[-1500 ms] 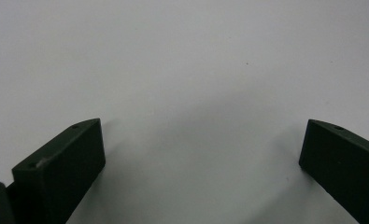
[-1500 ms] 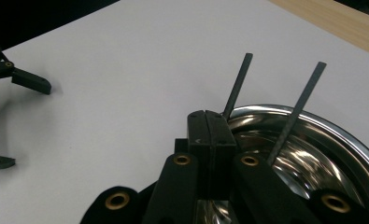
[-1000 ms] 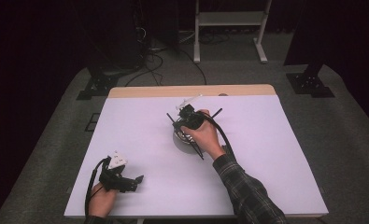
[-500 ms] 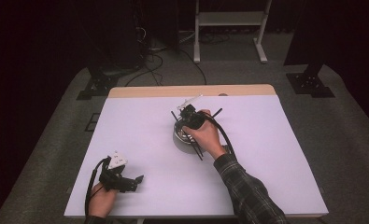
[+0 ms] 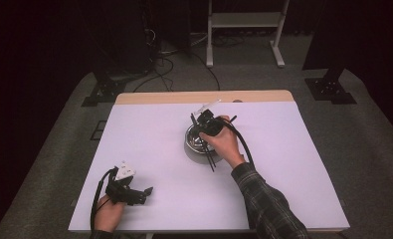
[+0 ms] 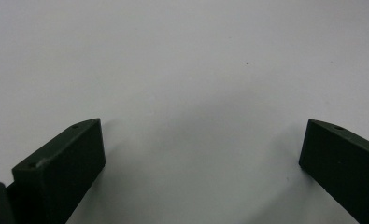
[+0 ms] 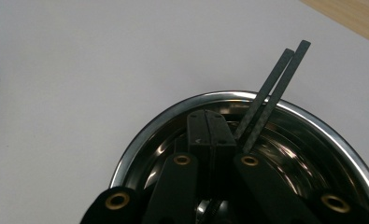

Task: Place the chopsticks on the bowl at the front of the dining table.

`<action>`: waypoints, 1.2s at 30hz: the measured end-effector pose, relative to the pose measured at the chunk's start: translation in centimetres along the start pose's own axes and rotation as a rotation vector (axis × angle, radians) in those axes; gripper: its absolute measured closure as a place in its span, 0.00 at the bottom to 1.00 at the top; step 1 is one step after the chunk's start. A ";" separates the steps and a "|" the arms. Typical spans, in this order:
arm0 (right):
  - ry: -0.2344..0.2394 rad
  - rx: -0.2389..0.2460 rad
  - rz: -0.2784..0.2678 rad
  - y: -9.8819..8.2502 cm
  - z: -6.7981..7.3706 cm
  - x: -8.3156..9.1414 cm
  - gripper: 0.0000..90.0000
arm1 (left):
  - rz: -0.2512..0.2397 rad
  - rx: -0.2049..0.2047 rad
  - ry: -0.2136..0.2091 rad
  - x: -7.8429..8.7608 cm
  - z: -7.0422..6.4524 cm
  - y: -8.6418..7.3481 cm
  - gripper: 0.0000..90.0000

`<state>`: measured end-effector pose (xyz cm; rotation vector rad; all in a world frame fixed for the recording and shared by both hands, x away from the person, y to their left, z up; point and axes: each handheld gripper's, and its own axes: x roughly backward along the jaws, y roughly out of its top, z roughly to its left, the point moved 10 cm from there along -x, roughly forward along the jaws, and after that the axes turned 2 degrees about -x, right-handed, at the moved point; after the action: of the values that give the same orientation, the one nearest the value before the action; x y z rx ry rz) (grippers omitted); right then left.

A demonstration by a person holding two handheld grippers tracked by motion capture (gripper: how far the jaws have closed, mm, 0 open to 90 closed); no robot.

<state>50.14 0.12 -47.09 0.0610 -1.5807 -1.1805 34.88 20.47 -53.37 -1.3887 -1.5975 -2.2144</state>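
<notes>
A shiny metal bowl stands near the middle of the white table. Several thin black flat sticks lie in it and poke out over its rim. My right gripper reaches down into the bowl from the near right. In the right gripper view its jaws stand pressed together, the right gripper inside the bowl, with two sticks leaning on the rim just to their right; I see nothing between the jaws. My left gripper rests at the table's near left, the left gripper open above bare table.
A wooden strip runs along the table's far edge. Beyond it on the grey floor are cables, a white stand and black stand feet.
The right hand has edged slightly to the right over the bowl. The left gripper has kept still.
</notes>
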 end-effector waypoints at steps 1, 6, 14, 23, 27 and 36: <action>-0.003 -0.004 0.000 0.0 -0.1 0.0 1.00 | 0.000 0.000 0.000 0.0 0.0 0.0 0.00; -0.013 -0.012 0.002 -0.3 -0.7 0.3 1.00 | 0.000 0.000 0.000 0.0 0.0 0.0 0.00; -0.019 -0.019 -0.032 -0.6 -1.3 1.9 1.00 | -0.001 0.000 0.000 0.0 0.0 0.0 0.00; -0.018 -0.036 -0.067 -3.0 -1.8 4.8 1.00 | 0.001 -0.002 0.001 0.0 0.0 0.0 0.00; -0.014 -0.036 -0.057 -4.5 -1.8 5.1 1.00 | 0.001 -0.002 0.002 0.0 0.0 0.0 0.00; 0.011 -0.007 -0.033 -5.8 -0.4 4.9 1.00 | 0.004 -0.003 0.001 0.0 0.0 0.0 0.00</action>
<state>45.53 -5.89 -47.61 0.0890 -1.5713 -1.2089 34.86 20.51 -53.37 -1.3903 -1.5905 -2.2162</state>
